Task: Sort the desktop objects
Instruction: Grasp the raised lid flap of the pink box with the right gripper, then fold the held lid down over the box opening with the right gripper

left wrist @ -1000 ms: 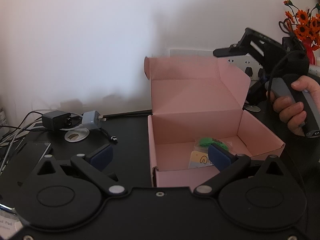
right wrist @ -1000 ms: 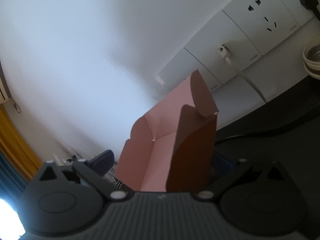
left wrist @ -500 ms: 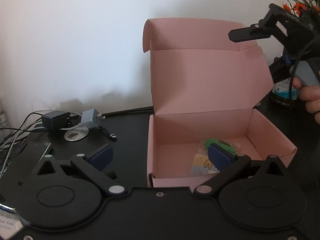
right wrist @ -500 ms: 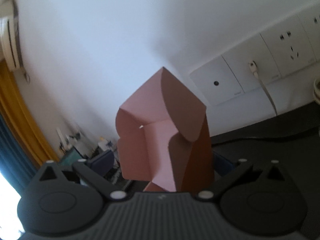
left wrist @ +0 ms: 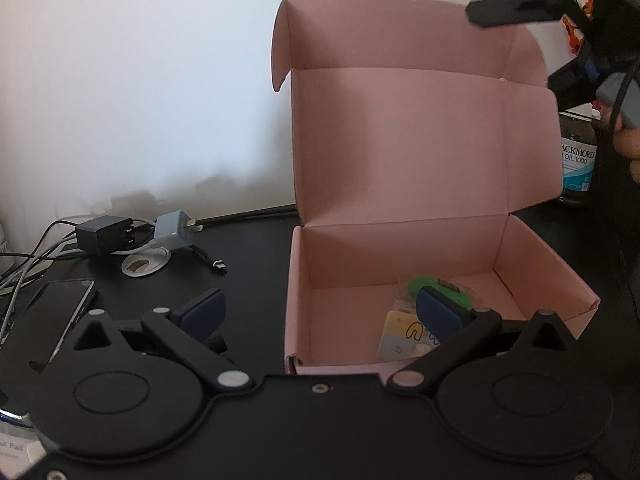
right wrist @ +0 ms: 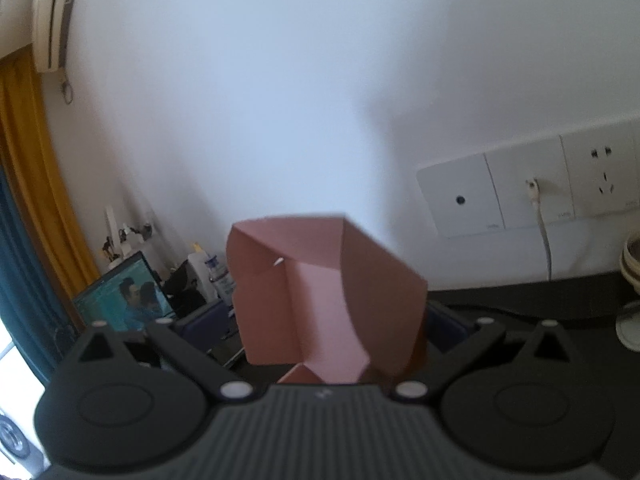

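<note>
**A:** From the left wrist view, what was the pink box like to handle?

**B:** Thin folded card, so I judged it light and easily creased. It sat on the black desk with its lid standing upright. The lid's top edge or a side flap looked like the sensible place to take hold, gently.

**A:** And inside?

**B:** A green item and a pale card with a yellow shape lay on the floor of the box, toward the front right. The rest was bare.

**A:** The left gripper?

**B:** Spread wide and holding nothing, one pad outside the box's left wall, the other over the interior. A phone and two chargers lay well to the left.

**A:** Was the right gripper visible there?

**B:** Yes, up at the lid's top right corner, with a hand on its handle. Contact was hard to tell from that angle.

**A:** And the right wrist view?

**B:** The lid's flap stood between that gripper's fingers. They were parted, and whether either pad pressed the card, I couldn't tell. A laptop sat far left.
</note>
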`<state>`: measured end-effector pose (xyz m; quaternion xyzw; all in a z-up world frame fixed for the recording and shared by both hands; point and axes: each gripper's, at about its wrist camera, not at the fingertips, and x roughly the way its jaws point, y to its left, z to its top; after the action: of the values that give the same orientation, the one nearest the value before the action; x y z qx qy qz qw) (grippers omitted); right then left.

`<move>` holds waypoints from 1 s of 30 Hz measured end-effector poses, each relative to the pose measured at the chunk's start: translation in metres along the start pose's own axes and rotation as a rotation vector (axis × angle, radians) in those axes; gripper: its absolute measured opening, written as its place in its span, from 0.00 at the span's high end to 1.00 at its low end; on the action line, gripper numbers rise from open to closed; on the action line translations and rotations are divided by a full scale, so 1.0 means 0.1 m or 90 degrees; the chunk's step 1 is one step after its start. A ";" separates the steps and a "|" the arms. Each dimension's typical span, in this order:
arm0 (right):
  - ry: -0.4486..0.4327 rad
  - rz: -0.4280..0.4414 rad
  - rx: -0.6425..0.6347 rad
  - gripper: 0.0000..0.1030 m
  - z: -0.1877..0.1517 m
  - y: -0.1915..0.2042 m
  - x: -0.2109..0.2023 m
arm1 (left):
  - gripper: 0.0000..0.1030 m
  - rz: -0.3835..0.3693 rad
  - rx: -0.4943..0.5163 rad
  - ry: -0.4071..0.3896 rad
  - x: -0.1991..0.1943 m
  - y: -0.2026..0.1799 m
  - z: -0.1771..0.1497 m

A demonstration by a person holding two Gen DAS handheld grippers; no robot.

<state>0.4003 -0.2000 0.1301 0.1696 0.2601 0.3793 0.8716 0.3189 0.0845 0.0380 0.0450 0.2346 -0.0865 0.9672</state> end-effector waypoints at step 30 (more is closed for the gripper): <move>-0.088 0.054 0.052 0.01 -0.70 0.28 -0.45 | 0.00 -0.053 0.100 -0.143 -0.35 -0.27 -0.03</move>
<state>0.3177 -0.2085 0.1014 0.2415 0.2072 0.3922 0.8631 0.2815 0.0638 0.0505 0.1006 0.1192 -0.1493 0.9764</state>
